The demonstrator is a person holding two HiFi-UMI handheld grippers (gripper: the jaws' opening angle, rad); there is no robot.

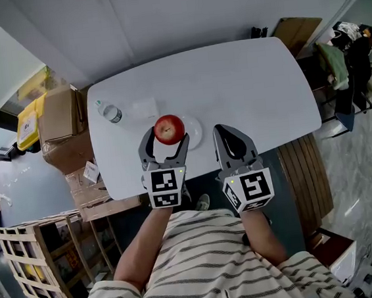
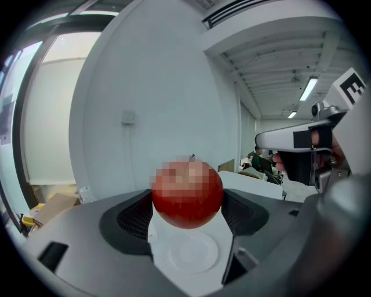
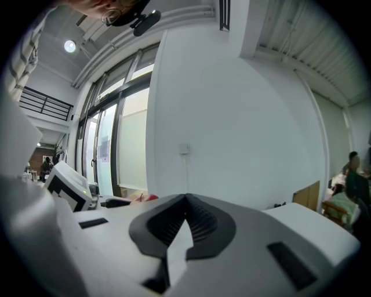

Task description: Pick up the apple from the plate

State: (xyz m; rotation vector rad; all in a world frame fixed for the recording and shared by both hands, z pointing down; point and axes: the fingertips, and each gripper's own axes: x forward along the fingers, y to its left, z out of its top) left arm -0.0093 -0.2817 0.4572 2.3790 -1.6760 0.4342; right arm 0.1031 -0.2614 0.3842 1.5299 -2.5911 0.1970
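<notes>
Left fingers: the fingers (image 2: 132, 223) of the left gripper (image 1: 169, 135) are clamped on the apple (image 1: 169, 128), one pad on each flank.
Right fingers: the right gripper (image 1: 219, 129) has its fingers pressed together, with nothing between them.
Apple: it sits over the left edge of the plate (image 1: 196, 132). In the left gripper view it seems lifted clear, with the plate bare beneath it.
Apple axis: round, stem up, gripped across its middle.
Nearer hand: the left holds the apple; the right hangs just right of the plate.
Key relation: the plate lies straight below the apple, so the lift probably goes straight up from the plate.
</notes>
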